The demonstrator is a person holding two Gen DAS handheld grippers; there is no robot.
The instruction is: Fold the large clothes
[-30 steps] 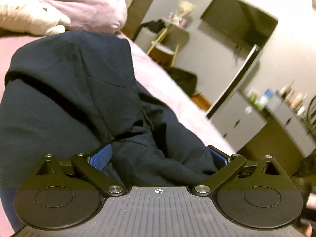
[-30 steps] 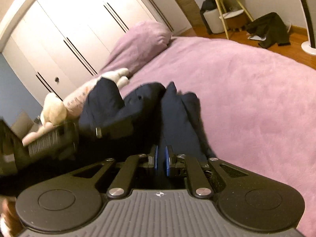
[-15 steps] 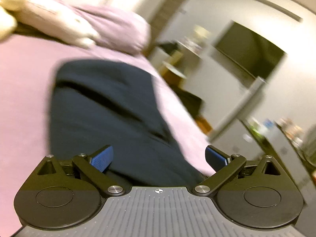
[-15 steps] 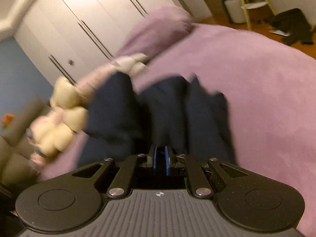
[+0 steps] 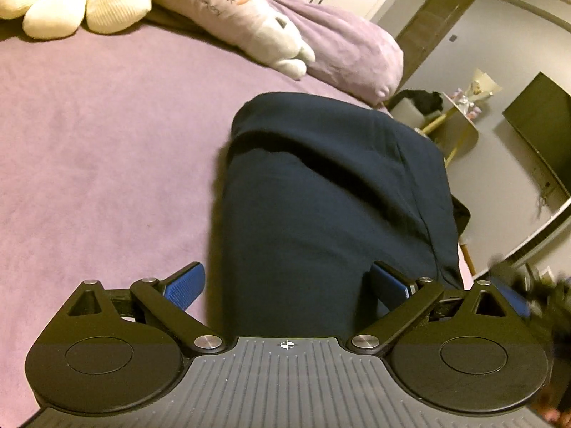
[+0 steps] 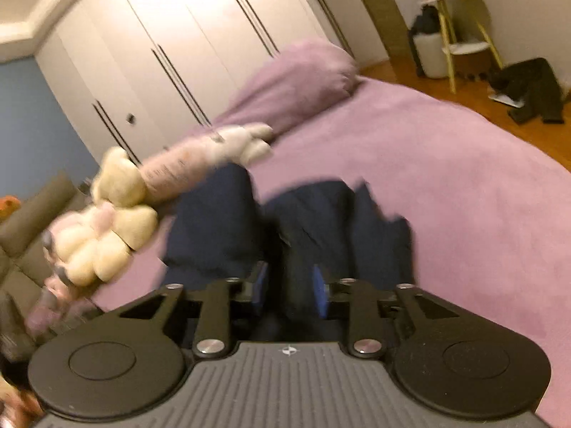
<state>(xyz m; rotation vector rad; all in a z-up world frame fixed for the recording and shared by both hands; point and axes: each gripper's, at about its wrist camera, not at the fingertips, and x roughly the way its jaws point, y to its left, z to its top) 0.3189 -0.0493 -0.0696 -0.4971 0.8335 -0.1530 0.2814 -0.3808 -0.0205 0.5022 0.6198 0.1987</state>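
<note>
The navy hoodie (image 5: 321, 192) lies bunched on my purple bed (image 5: 100, 149), soft, floppy and fairly heavy. My left gripper (image 5: 287, 287) gapes wide, empty, astride it; my right gripper (image 6: 289, 287) is opening, cloth between unpressed pads. I'd pinch hems or seams.

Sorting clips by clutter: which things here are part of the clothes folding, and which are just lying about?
Part of the job:
navy garment, bunched on the purple bed cover
left gripper, jaws wide, cloth between
right gripper, jaws opening, cloth between

Just lying about:
cream flower plush
long bunny pillow
purple pillow
dark clothes on the floor
</note>
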